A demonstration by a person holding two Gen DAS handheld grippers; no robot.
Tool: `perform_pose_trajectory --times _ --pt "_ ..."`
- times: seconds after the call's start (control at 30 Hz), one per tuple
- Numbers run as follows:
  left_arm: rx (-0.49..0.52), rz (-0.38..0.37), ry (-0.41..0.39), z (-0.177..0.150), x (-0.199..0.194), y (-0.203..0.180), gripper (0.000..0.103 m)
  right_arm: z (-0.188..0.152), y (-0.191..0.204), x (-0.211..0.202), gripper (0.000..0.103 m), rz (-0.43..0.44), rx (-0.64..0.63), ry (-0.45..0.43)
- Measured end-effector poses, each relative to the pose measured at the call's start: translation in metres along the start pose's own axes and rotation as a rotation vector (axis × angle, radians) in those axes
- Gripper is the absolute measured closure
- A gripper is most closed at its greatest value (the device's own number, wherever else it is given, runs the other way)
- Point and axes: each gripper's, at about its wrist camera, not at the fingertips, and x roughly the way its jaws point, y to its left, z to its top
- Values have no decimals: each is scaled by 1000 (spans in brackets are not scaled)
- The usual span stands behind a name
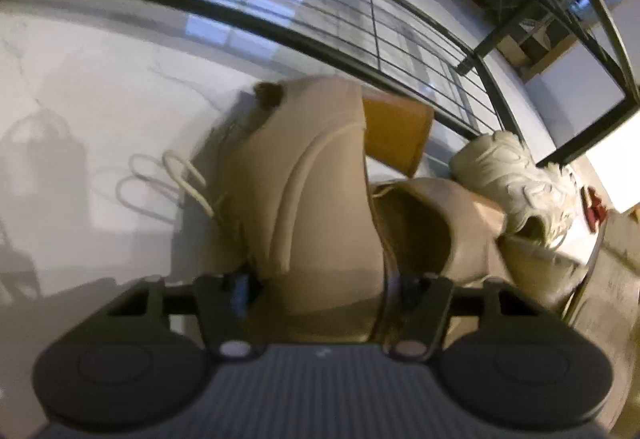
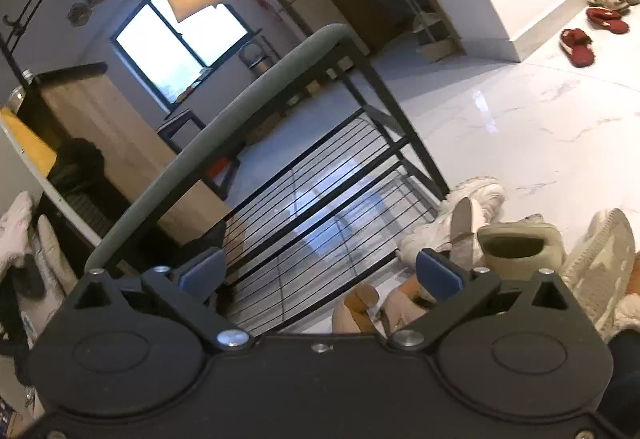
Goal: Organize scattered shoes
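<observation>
**Left tool clamps a tan shoe by the rack**

The left tool (image 1: 320,283) is clenched on the heel of a tan lace-up shoe (image 1: 304,175), which lies on the pale floor (image 1: 100,79) just beside the front rail of the black wire shoe rack (image 1: 400,39). A cream sneaker (image 1: 508,175) lies near it. The right tool (image 2: 320,275) hangs released over the rack, nothing between its blue pads (image 2: 438,275).

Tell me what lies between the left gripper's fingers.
In the left wrist view, the heel of a beige shoe fills the gap of the left gripper, its pads pressing both sides.
</observation>
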Motion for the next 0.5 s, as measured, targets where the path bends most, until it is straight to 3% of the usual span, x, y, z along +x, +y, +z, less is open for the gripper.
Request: perform_pose_trajectory --times 0.13,0.33,0.5 --pt "-25 30 -22 -13 -41 46 46 -4 9 3 0 19 -19 20" --pt "-124 141 -62 -45 -118 133 47 -8 21 3 0 38 -37 29" --pt "-81 179 -63 -63 -159 180 44 -13 31 11 0 47 -61 61"
